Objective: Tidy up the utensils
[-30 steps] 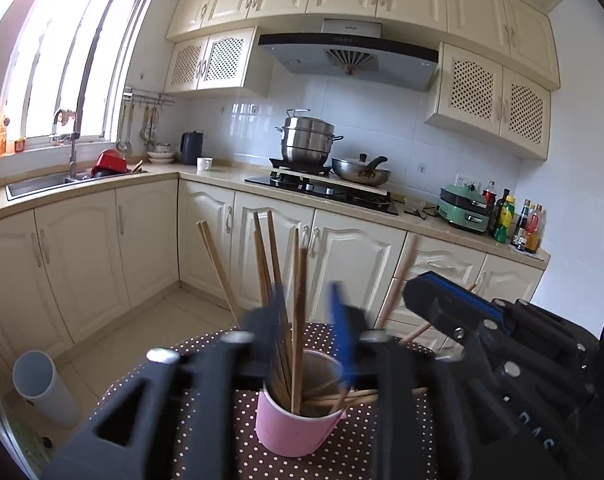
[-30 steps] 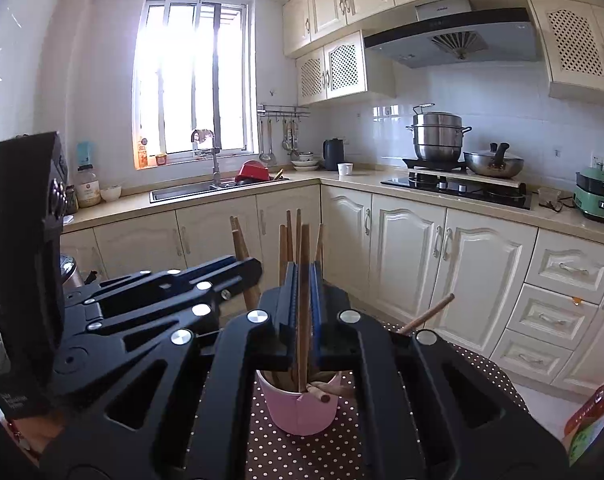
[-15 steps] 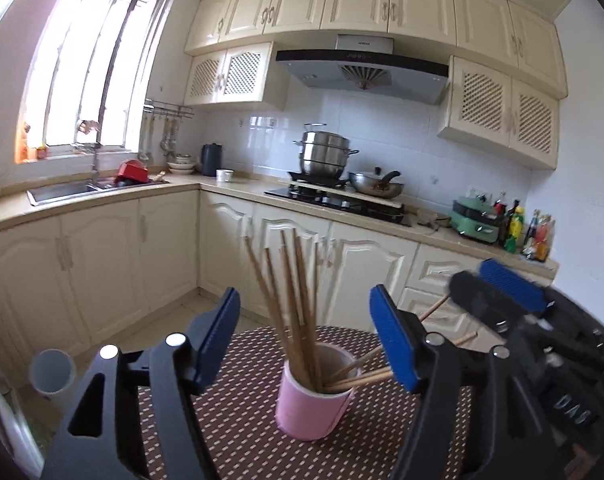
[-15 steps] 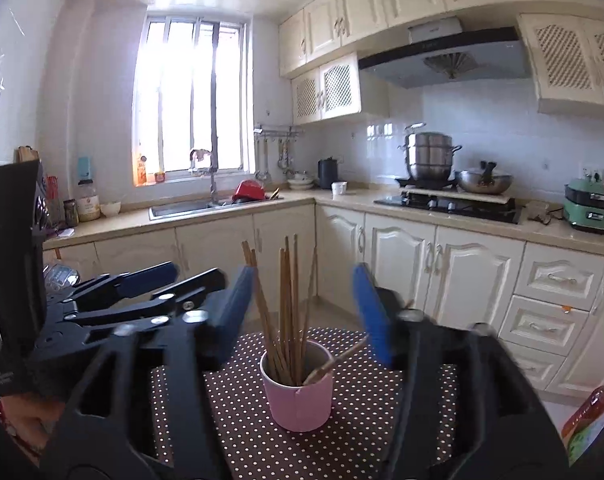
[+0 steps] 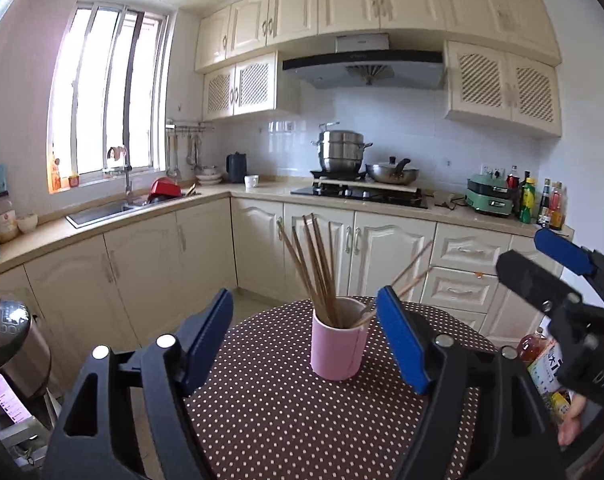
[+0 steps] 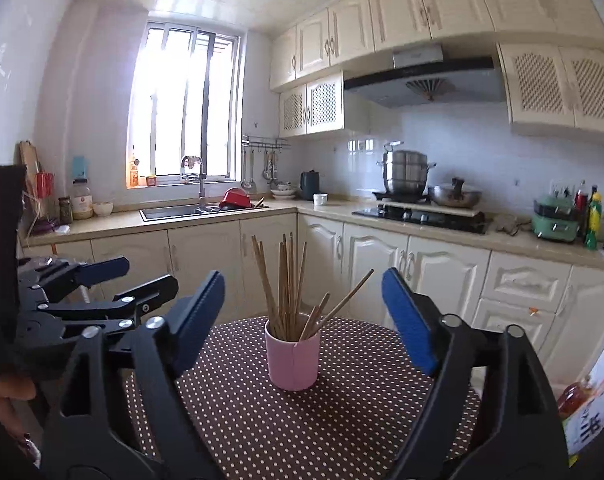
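Left gripper [image 5: 303,326] at lower centre of left wrist view: jaws wide apart, just been opening, nothing held. Right gripper [image 6: 303,314] at lower centre of right wrist view: jaws spread wide, just been opening, nothing gripped. Pink cup [image 6: 293,364] upright on dotted tablecloth [image 6: 302,432], centre frame, beyond fingertips, untouched. Chopsticks [image 6: 288,284] standing in cup; a few lean right.
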